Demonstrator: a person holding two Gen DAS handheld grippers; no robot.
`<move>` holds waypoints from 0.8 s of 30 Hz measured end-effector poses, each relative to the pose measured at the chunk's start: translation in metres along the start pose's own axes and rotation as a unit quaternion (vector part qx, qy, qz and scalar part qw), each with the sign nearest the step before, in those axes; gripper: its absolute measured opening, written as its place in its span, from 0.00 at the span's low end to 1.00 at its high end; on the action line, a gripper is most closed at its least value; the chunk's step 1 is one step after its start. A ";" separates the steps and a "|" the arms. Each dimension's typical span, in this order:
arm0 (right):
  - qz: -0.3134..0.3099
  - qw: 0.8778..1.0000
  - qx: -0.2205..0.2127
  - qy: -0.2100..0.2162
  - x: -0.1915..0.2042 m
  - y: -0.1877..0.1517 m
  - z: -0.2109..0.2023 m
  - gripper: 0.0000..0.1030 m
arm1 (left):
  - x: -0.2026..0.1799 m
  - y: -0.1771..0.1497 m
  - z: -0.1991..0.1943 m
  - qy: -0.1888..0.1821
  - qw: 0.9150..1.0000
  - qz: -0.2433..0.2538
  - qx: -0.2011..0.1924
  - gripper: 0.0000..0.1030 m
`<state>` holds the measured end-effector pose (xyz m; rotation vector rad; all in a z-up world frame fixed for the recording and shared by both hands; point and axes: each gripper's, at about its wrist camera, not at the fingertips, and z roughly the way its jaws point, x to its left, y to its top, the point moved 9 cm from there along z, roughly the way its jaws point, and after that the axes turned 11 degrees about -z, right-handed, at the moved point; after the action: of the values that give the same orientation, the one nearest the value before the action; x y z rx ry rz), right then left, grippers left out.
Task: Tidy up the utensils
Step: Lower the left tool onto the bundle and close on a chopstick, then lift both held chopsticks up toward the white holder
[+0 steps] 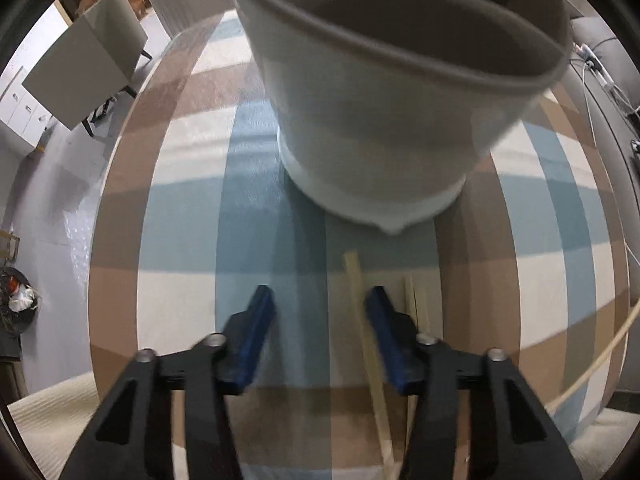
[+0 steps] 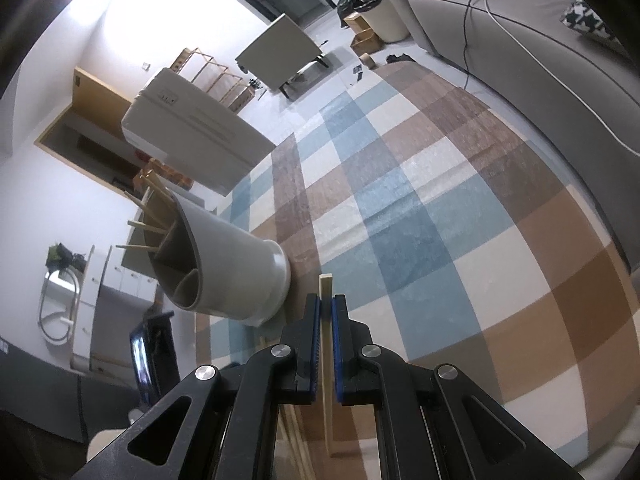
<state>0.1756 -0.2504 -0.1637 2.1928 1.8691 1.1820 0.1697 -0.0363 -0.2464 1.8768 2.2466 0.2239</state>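
Grey holder point(image 1: 380, 120) close ahead, rug point(image 1: 180, 240) open

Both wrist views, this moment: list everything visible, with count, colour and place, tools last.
holder: one, grey, divided inside, on the rug.
sticks in holder: several, pale wood, poking out of its top.
held stick: one, pale wood, between the right tool's pads.
loose sticks: at least three, pale wood, on the rug by the left tool.
rug: one, blue, brown and cream checks.
sofa: one, grey, beyond the rug.
left tool: jaws apart, nothing gripped.
right tool: shut on the held stick.
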 end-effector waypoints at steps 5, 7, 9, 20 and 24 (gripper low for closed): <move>-0.022 1.000 -0.002 -0.006 0.006 0.001 0.000 0.05 | -0.001 0.005 0.002 -0.014 1.000 -0.004 -0.002 0.11; -0.031 0.999 -0.003 -0.009 0.009 0.002 -0.001 0.05 | -0.004 0.004 0.001 -0.018 1.000 0.000 0.001 0.02; -0.038 0.999 -0.006 -0.011 0.012 0.003 -0.002 0.05 | -0.003 0.003 0.000 -0.025 1.000 -0.006 0.000 0.02; -0.122 0.992 -0.039 -0.017 0.059 0.007 -0.017 0.05 | 0.017 0.018 -0.075 -0.114 0.988 -0.040 -0.098 0.02; -0.148 0.988 -0.049 -0.021 0.074 0.002 -0.023 0.05 | 0.023 0.019 -0.109 -0.152 0.978 -0.053 -0.132 0.02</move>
<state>0.1643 -0.1982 -0.1080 1.7976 1.9840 1.1334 0.1567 -0.0085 -0.1380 1.5354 1.9948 0.1916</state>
